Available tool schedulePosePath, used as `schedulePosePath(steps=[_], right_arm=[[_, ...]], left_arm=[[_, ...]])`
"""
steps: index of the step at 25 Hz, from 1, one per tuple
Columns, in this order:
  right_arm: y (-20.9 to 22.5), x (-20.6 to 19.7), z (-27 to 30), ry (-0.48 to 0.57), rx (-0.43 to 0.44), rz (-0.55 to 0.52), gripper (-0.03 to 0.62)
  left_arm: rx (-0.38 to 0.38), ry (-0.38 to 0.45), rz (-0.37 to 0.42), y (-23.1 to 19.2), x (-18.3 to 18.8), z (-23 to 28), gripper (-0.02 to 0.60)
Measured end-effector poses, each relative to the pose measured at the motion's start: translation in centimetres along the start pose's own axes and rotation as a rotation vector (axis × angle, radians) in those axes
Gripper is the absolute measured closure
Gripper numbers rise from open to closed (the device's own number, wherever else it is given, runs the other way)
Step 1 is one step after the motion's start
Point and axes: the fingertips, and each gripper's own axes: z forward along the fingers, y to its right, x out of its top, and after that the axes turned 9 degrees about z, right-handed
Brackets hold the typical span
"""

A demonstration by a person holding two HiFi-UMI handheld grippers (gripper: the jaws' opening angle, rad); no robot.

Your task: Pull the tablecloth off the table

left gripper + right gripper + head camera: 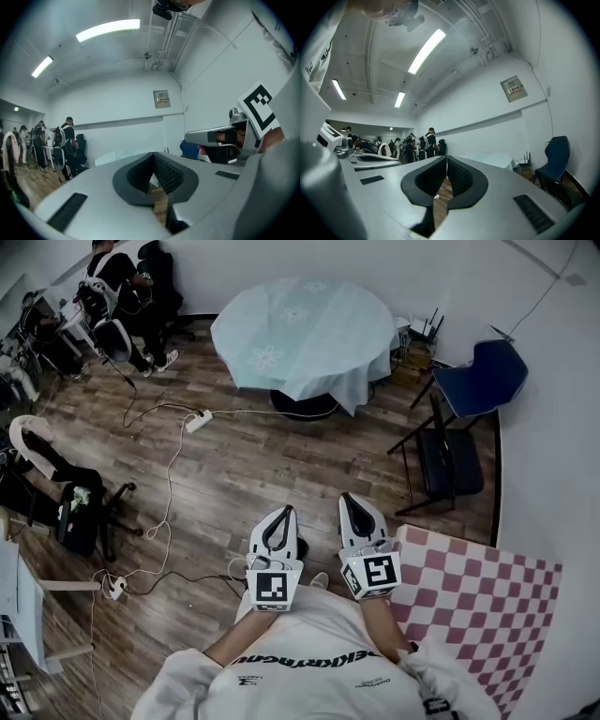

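Note:
A pale blue tablecloth (305, 332) with faint flower prints covers a round table at the far middle of the room, hanging over its edge. Both grippers are held close to my chest, well short of the table. My left gripper (280, 513) is shut with nothing in it, tips pointing toward the table. Just to its right, my right gripper (353, 499) is likewise shut and empty. In the left gripper view the left gripper (153, 161) has its jaws together, the cloth (117, 157) far beyond. The right gripper (446, 164) looks the same in its own view, with the cloth (497, 160) distant.
A dark blue chair (464, 404) stands right of the table. A red-and-white checked surface (483, 601) lies at my right. White cables and a power strip (198, 421) run over the wooden floor. Persons with chairs stand at the far left (117, 296).

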Motion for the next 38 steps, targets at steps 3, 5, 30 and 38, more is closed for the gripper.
schedulePosePath(steps=[3, 5, 30, 38], right_arm=[[0.5, -0.1, 0.7, -0.003, 0.013, -0.001, 0.556], [1.2, 0.1, 1.5, 0.002, 0.006, 0.000, 0.556], [14.1, 4.8, 33.4, -0.066, -0.079, -0.023, 0.554], [17.0, 5.4, 41.4, -0.094, -0.103, -0.033, 0.554]], left_arm=[[-0.008, 0.015, 0.016, -0.4, -0.3, 1.2, 0.566], [-0.014, 0.023, 0.023, -0.6, -0.5, 2.2, 0.566], [-0.037, 0.038, -0.043, -17.9, -1.3, 33.2, 0.566], [-0.029, 0.029, -0.081, -22.8, -2.2, 40.6, 0.566]])
